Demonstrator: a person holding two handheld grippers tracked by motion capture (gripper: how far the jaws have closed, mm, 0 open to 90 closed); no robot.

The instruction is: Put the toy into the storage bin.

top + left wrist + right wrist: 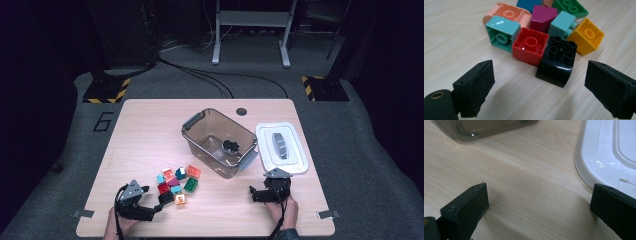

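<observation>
A cluster of toy bricks [176, 181] lies on the wooden table at the front left. My left gripper [159, 204] points at it from the near side, open, nothing between the jaws. Straight ahead of my left gripper [539, 86] lies a black brick [557, 63] with studs up, touching a red brick [530, 46]. Around them are a teal brick [502, 31], a yellow brick [586, 35], a magenta brick [542, 17] and a green brick [571, 7]. My right gripper [270, 187] rests open over bare wood [536, 202].
A clear brown bin [200, 122] stands mid-table with a small dark object [230, 146] inside. Its white lid [265, 150] lies flat to the right, its edge [586, 165] close to my right jaw. Cables and stand legs are on the floor beyond.
</observation>
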